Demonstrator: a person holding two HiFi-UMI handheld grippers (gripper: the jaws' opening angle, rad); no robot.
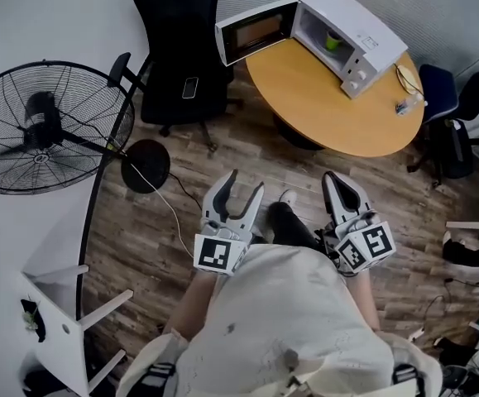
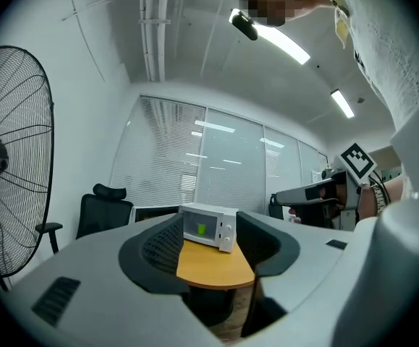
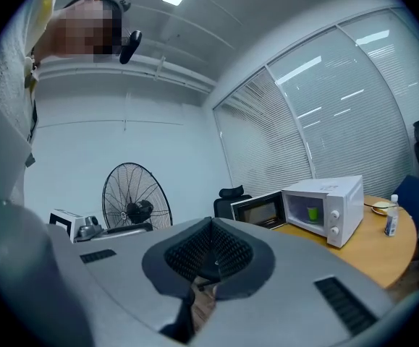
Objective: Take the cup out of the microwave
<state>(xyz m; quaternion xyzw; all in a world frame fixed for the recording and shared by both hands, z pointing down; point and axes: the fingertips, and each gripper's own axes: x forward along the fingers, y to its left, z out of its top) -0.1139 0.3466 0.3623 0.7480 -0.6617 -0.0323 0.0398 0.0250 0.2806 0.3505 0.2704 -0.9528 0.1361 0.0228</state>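
A white microwave [image 1: 351,31] stands on the round wooden table [image 1: 322,110] with its door [image 1: 256,30] swung open. A green cup [image 1: 332,40] sits inside it. Both grippers are held close to the person's body over the wooden floor, far short of the table. My left gripper [image 1: 243,187] is open with nothing between its jaws. In the left gripper view the microwave [image 2: 209,226] and the cup [image 2: 201,229] show far off through the gap. My right gripper [image 1: 339,185] is shut and empty. To its right in the right gripper view are the microwave [image 3: 325,208] and cup [image 3: 312,213].
A large floor fan [image 1: 45,126] stands at the left with its cable trailing over the floor. A black office chair [image 1: 181,48] is beside the open door. A bottle [image 1: 404,104] and a dish [image 1: 409,77] sit on the table's right side. A white stool [image 1: 65,313] is at the near left.
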